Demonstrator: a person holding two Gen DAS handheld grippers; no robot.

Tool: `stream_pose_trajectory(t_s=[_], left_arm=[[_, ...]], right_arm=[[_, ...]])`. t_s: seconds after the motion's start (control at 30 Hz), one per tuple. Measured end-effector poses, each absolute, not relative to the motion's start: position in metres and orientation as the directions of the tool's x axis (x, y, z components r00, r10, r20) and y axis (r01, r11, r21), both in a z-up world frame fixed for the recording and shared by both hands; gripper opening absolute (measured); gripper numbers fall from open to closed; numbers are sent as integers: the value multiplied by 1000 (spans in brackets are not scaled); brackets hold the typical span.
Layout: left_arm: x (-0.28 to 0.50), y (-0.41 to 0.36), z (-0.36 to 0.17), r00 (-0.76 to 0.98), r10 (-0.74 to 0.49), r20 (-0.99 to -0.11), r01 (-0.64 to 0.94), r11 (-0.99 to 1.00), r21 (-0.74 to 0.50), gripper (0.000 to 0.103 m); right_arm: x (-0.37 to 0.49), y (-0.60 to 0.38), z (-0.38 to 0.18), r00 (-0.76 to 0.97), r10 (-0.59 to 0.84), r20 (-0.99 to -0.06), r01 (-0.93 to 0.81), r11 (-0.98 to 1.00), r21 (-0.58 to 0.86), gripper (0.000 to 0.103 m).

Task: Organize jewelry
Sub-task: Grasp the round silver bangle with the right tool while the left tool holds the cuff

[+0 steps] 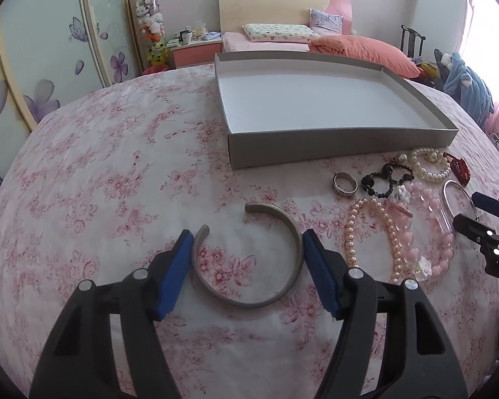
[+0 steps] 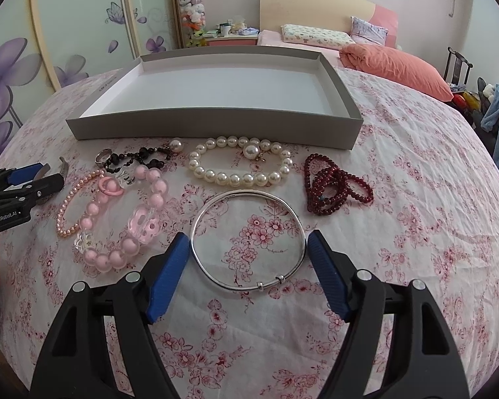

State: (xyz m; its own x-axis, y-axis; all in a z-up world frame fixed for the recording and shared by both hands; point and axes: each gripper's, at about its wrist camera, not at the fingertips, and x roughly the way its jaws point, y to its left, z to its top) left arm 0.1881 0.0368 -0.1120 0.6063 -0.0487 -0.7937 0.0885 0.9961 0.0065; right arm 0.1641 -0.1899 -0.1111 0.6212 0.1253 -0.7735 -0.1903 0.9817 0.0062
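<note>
Grey cuff (image 1: 249, 259) mostly hidden from right wrist.

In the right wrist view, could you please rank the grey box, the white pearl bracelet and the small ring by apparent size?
1. grey box, by far the largest.
2. white pearl bracelet.
3. small ring, smallest. All lie similarly far, so the order seems safe.

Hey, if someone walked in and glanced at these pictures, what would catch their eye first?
Probably the two blue-padded tongs: the left tongs flank a dull grey open cuff bracelet, and the right tongs flank a thin shiny silver bangle on the pink floral cloth. Next, the big empty grey box behind a cluster of beads: white pearl bracelet, dark red strand, chunky pink bead bracelet.
</note>
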Motion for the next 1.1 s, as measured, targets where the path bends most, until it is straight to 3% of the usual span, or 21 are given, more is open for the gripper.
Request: stream_pose_trajectory(t_s=[0.4,0.83,1.1], left_arm=[[179,49,-107,628,-119,-769,77,993,-90,64],[169,27,-98,674,-57,-736,83,997,-1,64],[168,20,-95,673,-23,-739,93,994,53,65]], right_arm=[[160,-197,-108,644,136,-753,-177,984,26,71],[155,-197,-101,669,138,-731,-165,986,34,71],[161,-190,-109,615,76,-785,-167,985,-36,71]])
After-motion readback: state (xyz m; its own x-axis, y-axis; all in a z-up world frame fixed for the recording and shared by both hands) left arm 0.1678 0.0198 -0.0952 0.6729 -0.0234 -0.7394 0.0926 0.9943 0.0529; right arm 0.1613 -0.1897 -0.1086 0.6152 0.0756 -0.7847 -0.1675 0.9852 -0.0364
